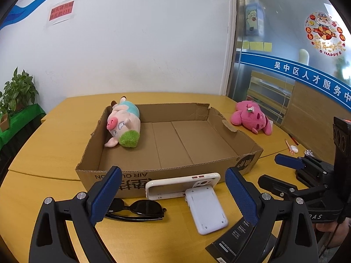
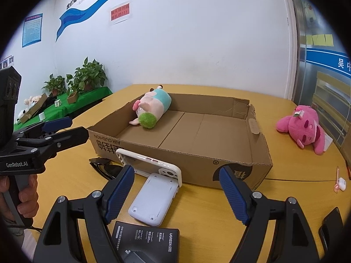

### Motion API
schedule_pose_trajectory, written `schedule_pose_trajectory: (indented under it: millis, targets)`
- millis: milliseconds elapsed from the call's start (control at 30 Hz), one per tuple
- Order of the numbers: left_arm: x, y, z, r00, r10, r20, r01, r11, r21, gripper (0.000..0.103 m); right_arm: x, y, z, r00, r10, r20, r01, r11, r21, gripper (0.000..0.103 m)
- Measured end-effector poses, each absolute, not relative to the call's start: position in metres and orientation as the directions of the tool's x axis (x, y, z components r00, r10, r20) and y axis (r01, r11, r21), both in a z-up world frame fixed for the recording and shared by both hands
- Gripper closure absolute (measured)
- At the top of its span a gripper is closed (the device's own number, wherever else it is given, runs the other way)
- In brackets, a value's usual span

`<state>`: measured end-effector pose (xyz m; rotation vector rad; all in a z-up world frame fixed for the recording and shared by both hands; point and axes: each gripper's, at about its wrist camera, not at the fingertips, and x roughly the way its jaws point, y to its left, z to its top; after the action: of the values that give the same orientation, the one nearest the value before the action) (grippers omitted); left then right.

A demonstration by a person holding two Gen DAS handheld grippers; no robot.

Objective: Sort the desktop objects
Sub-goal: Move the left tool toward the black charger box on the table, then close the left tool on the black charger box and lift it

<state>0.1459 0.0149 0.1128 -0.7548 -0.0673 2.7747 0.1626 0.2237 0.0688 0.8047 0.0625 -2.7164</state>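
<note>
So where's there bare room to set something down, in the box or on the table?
Most of the cardboard box floor is bare, right of the pig plush. The table is free between box and pink plush. The front is crowded: sunglasses, phone case, white device, black package.

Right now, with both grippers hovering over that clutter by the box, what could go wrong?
The phone case leans on the cardboard box; a nudge may topple it onto the white device. The sunglasses look thin and awkward to pinch. The pink plush lies far off.
</note>
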Motion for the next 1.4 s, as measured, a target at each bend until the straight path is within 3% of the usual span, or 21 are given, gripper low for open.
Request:
schedule_pose_trajectory:
  millis: [200,333,467,733,1033,1267,1400]
  targets:
    - [0.145,0.025,0.1,-0.787,0.313,-0.532,-0.281,-0.949,-0.144,0.006,0.168,0.23,0.065,-0.778,-0.29,-0.557,0.324,-0.945,0.039,0.023]
    - [0.147,0.036,0.079,-0.706,0.382,-0.596,-0.337,-0.922,-0.192,0.006,0.176,0.243,0.04,-0.7,-0.33,-0.633,0.378,-0.924,0.064,0.023]
    - [0.152,0.049,0.049,-0.589,0.446,-0.674,-0.389,-0.887,-0.248,0.006,0.201,0.25,0.004,-0.558,-0.392,-0.731,0.496,-0.864,0.084,0.023]
    - [0.153,0.075,-0.012,-0.302,0.553,-0.777,-0.408,-0.811,-0.419,0.006,0.23,0.243,-0.027,-0.444,-0.478,-0.758,0.558,-0.809,0.184,0.023]
    - [0.151,0.043,-0.018,-0.315,0.552,-0.772,-0.322,-0.827,-0.461,0.007,0.247,0.179,-0.03,-0.385,-0.539,-0.749,0.701,-0.699,0.143,0.02]
    - [0.148,0.041,-0.023,-0.323,0.563,-0.761,-0.331,-0.82,-0.467,0.008,0.231,0.182,-0.039,-0.42,-0.498,-0.759,0.639,-0.756,0.143,0.02]
    - [0.148,0.042,-0.025,-0.313,0.582,-0.75,-0.328,-0.808,-0.49,0.015,0.225,0.171,-0.041,-0.465,-0.462,-0.755,0.611,-0.785,0.104,0.02]
